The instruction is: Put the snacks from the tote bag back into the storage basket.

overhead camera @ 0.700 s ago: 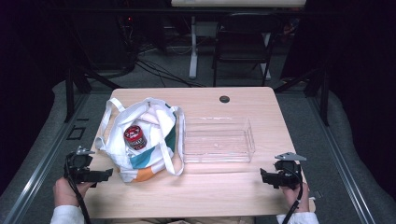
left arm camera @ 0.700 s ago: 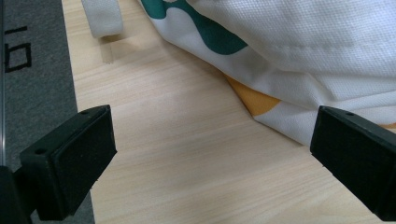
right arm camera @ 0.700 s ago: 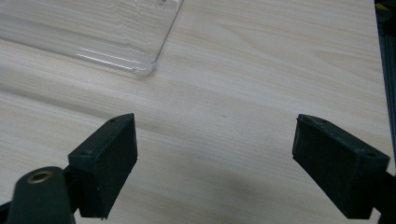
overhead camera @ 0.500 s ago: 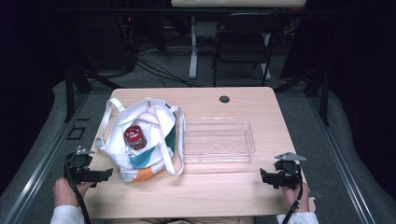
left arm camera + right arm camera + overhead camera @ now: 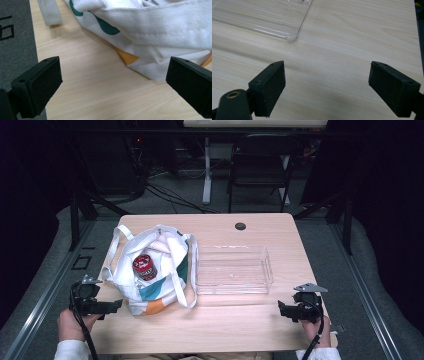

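Both claws, the left claw [image 5: 116, 306] and right claw [image 5: 281, 309], are waiting apart at the surface's [image 5: 235, 330] near corners; the left should be pinching the tote bag's [image 5: 150, 292] rim squarely.

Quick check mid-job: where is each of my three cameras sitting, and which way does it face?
High view: above the person's side, facing forward and down on the table, bag and clear tray; both hands show with the left gripper and right gripper.
Left gripper view: rides the left gripper, looking between its open jaws at the bag.
Right gripper view: rides the right gripper, jaws open, facing the tray's corner.
Shared: each gripper view's object also appears in the high view.
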The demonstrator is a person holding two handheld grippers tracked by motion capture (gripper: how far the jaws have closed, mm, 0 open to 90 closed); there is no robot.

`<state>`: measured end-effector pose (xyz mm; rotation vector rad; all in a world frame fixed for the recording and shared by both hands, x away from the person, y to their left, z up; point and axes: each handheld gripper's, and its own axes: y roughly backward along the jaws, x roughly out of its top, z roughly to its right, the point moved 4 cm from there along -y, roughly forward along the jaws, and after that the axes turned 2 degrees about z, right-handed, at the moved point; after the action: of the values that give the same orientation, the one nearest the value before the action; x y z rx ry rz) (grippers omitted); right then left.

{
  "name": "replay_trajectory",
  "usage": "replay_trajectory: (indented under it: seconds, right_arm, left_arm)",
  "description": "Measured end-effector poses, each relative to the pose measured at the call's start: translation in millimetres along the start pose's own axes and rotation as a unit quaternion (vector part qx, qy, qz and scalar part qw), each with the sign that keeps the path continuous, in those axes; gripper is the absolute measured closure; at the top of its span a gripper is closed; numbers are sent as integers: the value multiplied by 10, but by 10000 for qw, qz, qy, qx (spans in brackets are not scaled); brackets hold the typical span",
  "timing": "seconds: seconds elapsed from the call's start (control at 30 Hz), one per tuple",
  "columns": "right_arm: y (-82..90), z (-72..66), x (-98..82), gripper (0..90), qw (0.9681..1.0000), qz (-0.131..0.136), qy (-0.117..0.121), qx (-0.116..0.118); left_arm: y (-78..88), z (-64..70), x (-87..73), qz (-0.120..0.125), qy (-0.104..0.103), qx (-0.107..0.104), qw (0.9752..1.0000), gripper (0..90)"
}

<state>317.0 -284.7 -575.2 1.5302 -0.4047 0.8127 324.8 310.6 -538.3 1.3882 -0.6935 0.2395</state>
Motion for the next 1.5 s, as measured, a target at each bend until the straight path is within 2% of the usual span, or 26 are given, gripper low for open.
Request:
replay_trajectory:
  seconds: [0.5, 1.07, 1.5]
  right_arm:
    - [-5, -18, 4, 135, 10000, -16, 18, 32]
    - [-6, -28, 2, 134, 10000, -17, 21, 43]
    - [-1, -35, -5, 134, 10000, -22, 38, 70]
  left_arm:
    - [110, 45, 156, 85, 0, -143, 9999, 2]
    - [212, 152, 525, 200, -176, -234, 9994, 3]
    - [147, 261, 853, 257, -311, -360, 9985, 3]
